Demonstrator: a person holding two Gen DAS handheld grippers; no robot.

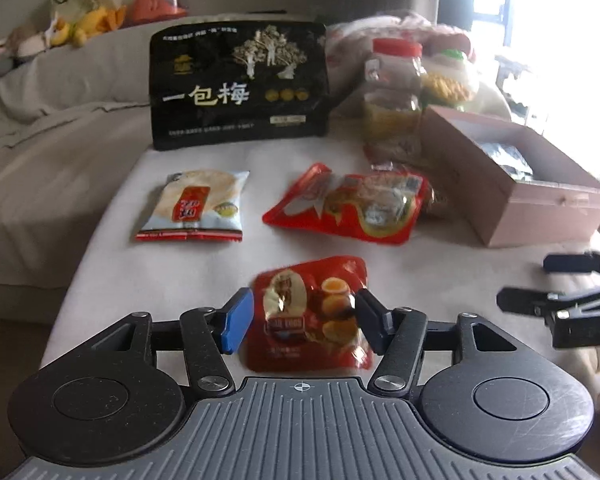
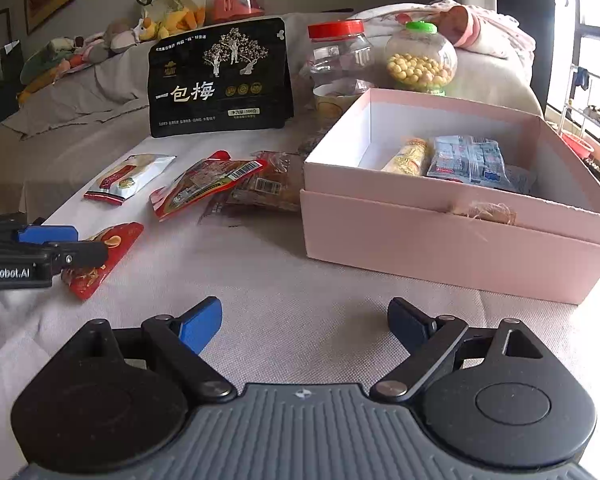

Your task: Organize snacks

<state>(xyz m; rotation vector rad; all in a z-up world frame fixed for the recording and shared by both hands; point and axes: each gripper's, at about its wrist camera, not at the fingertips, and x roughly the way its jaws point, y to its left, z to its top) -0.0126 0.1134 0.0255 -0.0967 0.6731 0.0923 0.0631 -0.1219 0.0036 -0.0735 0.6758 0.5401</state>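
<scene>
Egg pouch [image 1: 310,314] flat on bench [image 1: 420,272], left of pink box [image 1: 512,196]. Light, soft, slick foil; judge grip best across side edges. Left tool [image 1: 304,320] spread, straddling pouch, pads not pressing. Right tool [image 2: 304,324] spread, empty.

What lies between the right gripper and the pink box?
Only bare tablecloth between the right gripper and the pink box, seen in the right wrist view.

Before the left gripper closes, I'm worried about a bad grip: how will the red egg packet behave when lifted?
The egg packet looks like glossy foil, so the pads may slip. It bulges over round eggs, so probably lumpy and fairly heavy for its size. Its flat edges likely flop. It lies between the left gripper jaws, which stand open.
</scene>
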